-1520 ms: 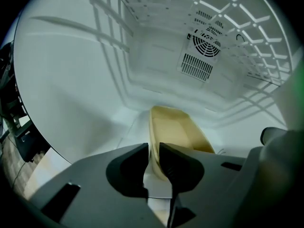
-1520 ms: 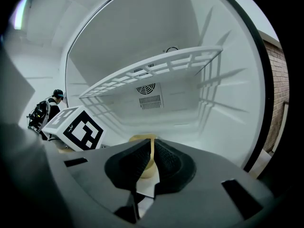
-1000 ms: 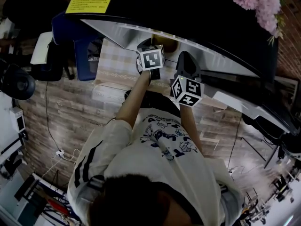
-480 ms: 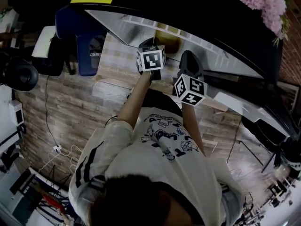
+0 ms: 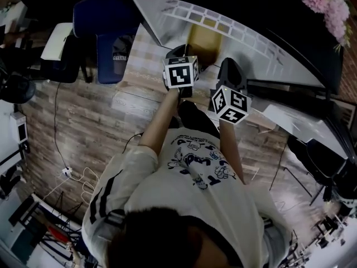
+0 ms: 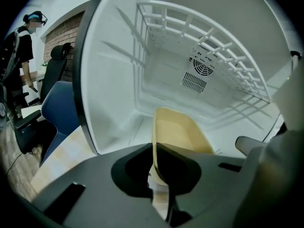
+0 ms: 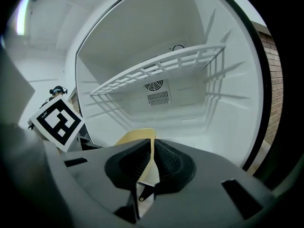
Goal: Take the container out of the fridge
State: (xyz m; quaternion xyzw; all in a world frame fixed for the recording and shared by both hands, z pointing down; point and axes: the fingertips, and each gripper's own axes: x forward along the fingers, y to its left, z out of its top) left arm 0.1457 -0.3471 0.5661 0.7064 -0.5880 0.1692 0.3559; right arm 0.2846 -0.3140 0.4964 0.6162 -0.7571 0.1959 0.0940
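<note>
A pale yellow container [image 5: 204, 42] sits low in the open white fridge [image 5: 167, 21], and both grippers hold it. In the left gripper view its left rim [image 6: 176, 129] runs between the jaws of my left gripper [image 6: 154, 161], which is shut on it. In the right gripper view my right gripper [image 7: 150, 159] is shut on the other rim of the container [image 7: 136, 137]. In the head view the left gripper [image 5: 181, 57] and the right gripper [image 5: 230, 77] stand side by side at the fridge's mouth. Most of the container is hidden behind the grippers.
A white wire shelf [image 6: 209, 39] crosses the fridge above the container, with a fan vent [image 7: 156, 91] on the back wall. A blue chair [image 5: 109, 35] stands left of the fridge. Pink flowers [image 5: 329, 7] are at the top right. A person [image 6: 21, 42] stands far left.
Both grippers stay shut on the container. The head view has shifted, so more of the fridge's white interior and the yellow container shows. The right gripper has drifted slightly right.
</note>
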